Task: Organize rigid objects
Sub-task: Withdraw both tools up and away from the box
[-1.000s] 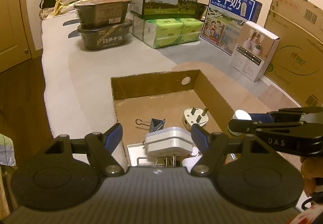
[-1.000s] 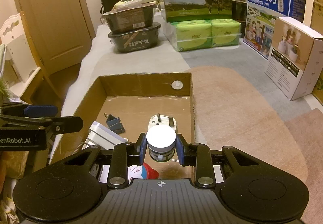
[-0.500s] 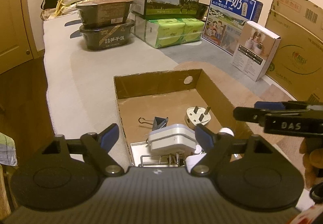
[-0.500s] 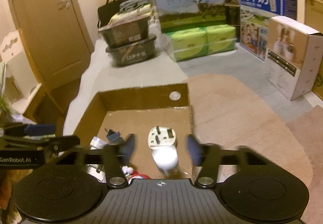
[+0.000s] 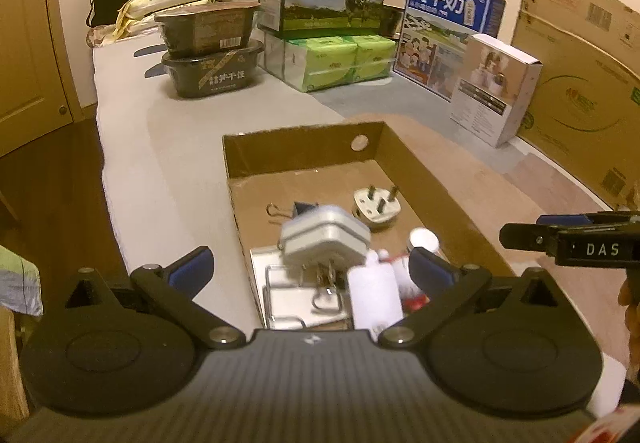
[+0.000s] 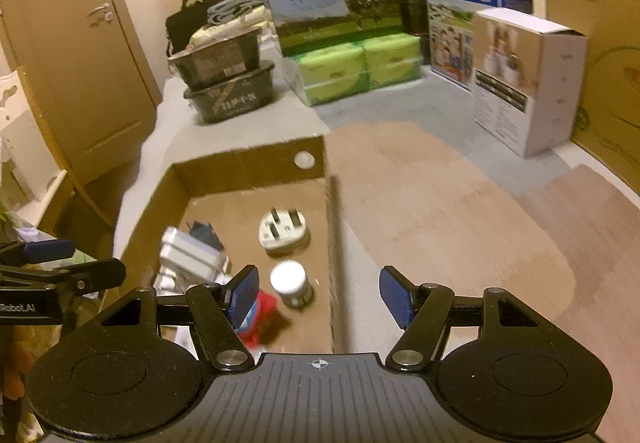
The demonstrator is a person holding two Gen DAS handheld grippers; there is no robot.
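While both tongs stand open and empty, the things to be organized lie in the box (image 5: 304, 147), an open cardboard tray on the bed. The jaws of the left tongs (image 5: 310, 269) have just been opening to their widest, and the white adapter (image 5: 324, 237) between them is no longer pressed by the pads; it looks blurred and tilted above the metal clip (image 5: 296, 291), so I judge it is dropping or just released. The right tongs (image 6: 320, 297) have opened about halfway, and the jar (image 6: 291, 282) with a white lid stands upright on the box floor, just beside the left pad and not between the pads.

As for handling, the adapter seems a stiff plastic block, light, with smooth and rather slippery sides. I would take it across its 2 flat sides, not on the rounded corners and not on the metal prongs below. The jar is small and round, probably glass or hard plastic, so it may roll if it tips; the best hold is across its body under the lid. The plug (image 6: 284, 230) lies with its 3 prongs up, near the right wall of the box; it is rigid and should be gripped on the flat edges of its body. The small binder clip (image 5: 298, 209) is thin, so its black body gives the surest hold.
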